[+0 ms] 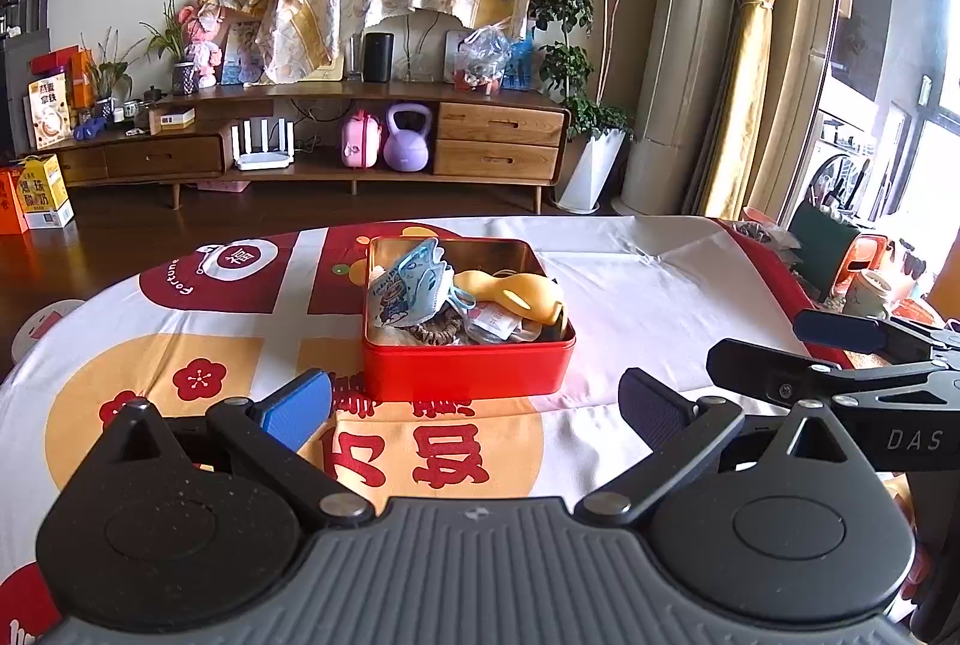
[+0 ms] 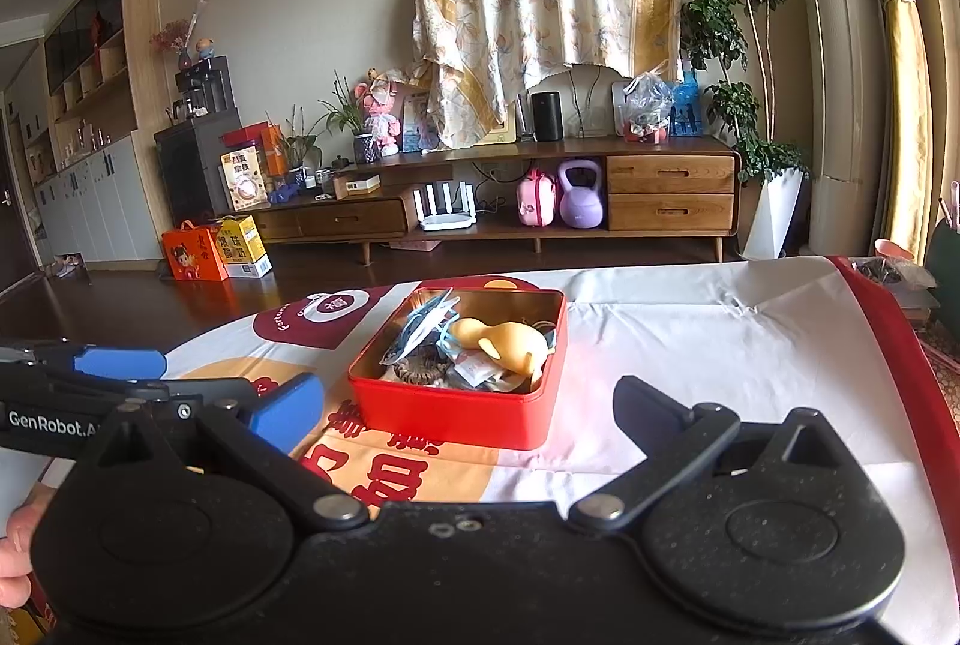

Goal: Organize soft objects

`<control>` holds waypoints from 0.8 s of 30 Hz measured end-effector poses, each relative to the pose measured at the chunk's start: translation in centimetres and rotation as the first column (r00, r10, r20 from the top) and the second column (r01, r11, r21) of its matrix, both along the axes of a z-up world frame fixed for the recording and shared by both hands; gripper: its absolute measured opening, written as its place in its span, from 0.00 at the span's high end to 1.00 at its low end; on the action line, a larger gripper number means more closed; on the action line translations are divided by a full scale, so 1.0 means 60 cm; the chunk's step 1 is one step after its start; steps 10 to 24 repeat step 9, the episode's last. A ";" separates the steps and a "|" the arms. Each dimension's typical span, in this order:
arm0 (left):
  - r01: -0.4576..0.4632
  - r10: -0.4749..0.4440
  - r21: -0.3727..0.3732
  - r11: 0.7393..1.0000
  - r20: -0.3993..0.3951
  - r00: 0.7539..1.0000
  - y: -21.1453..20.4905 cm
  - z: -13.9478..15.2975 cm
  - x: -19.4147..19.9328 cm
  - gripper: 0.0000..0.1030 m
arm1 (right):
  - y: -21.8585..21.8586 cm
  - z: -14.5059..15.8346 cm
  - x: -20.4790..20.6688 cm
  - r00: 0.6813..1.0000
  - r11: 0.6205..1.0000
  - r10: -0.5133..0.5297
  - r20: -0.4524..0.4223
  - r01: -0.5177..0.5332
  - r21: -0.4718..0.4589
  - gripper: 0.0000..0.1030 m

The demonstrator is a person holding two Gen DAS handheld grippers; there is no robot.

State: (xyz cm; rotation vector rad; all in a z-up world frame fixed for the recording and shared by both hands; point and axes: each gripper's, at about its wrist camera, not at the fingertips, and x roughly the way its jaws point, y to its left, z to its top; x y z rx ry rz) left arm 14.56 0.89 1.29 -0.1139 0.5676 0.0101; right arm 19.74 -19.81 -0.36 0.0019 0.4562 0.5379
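Observation:
A red tin box [image 1: 468, 369] [image 2: 456, 414] stands on the table just beyond both grippers. Inside lie a light blue face mask [image 1: 405, 285] [image 2: 423, 324], a soft yellow toy [image 1: 516, 294] [image 2: 507, 339], a brown woven ring [image 1: 435, 330] [image 2: 420, 369] and small packets [image 1: 498, 324] [image 2: 480, 372]. My left gripper [image 1: 477, 405] is open, its fingers level with the box's near corners, nothing between them. My right gripper [image 2: 468, 408] is open too, straddling the box's near side without touching it. Each gripper shows at the edge of the other's view.
A white, red and yellow printed cloth [image 1: 636, 279] [image 2: 690, 339] covers the table. Beyond the far edge are a dark wood floor and a low wooden cabinet [image 1: 372, 147] [image 2: 540, 207]. Clutter sits past the table's right edge [image 1: 864, 285]. A person's fingers [image 2: 15, 543] show at lower left.

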 end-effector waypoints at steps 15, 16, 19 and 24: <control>-0.001 0.001 0.000 1.000 -0.005 1.000 -0.001 -0.007 0.003 0.00 | -0.001 -0.001 0.000 1.000 1.000 -0.001 0.000 0.001 -0.001 0.00; -0.001 0.001 0.000 1.000 -0.005 1.000 -0.001 -0.007 0.003 0.00 | -0.001 -0.001 0.000 1.000 1.000 -0.001 0.000 0.001 -0.001 0.00; -0.001 0.001 0.000 1.000 -0.005 1.000 -0.001 -0.007 0.003 0.00 | -0.001 -0.001 0.000 1.000 1.000 -0.001 0.000 0.001 -0.001 0.00; -0.001 0.001 0.000 1.000 -0.005 1.000 -0.001 -0.007 0.003 0.00 | -0.001 -0.001 0.000 1.000 1.000 -0.001 0.000 0.001 -0.001 0.00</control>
